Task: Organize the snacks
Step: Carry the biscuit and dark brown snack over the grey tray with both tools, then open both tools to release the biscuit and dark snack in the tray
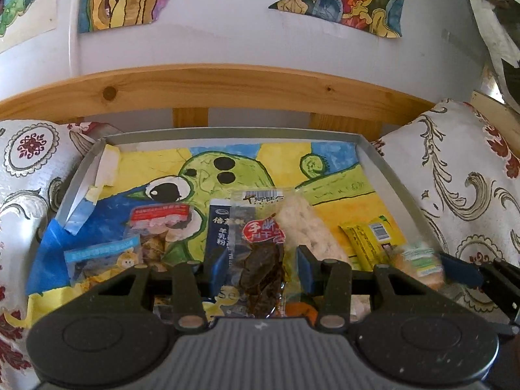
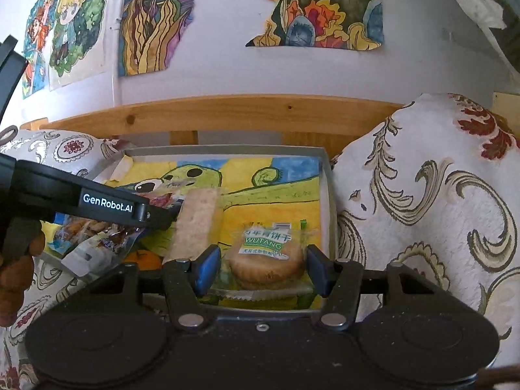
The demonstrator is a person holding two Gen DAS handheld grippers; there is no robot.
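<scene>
Left wrist view: the left gripper (image 1: 261,268) points level over the tray (image 1: 383,169), its blue pads spread either side of a jerky pack (image 1: 263,253) without touching it — released. Right wrist view: the right gripper (image 2: 260,268) sits low at the tray's near right corner, pads apart around a biscuit pack (image 2: 268,260), not pressing it. More snacks lie on the painted paper (image 1: 325,162) lining the tray. Patterned cushions (image 2: 422,195) flank it — behind, a wooden rail (image 1: 227,87) and a white wall with drawings (image 2: 318,6).
</scene>
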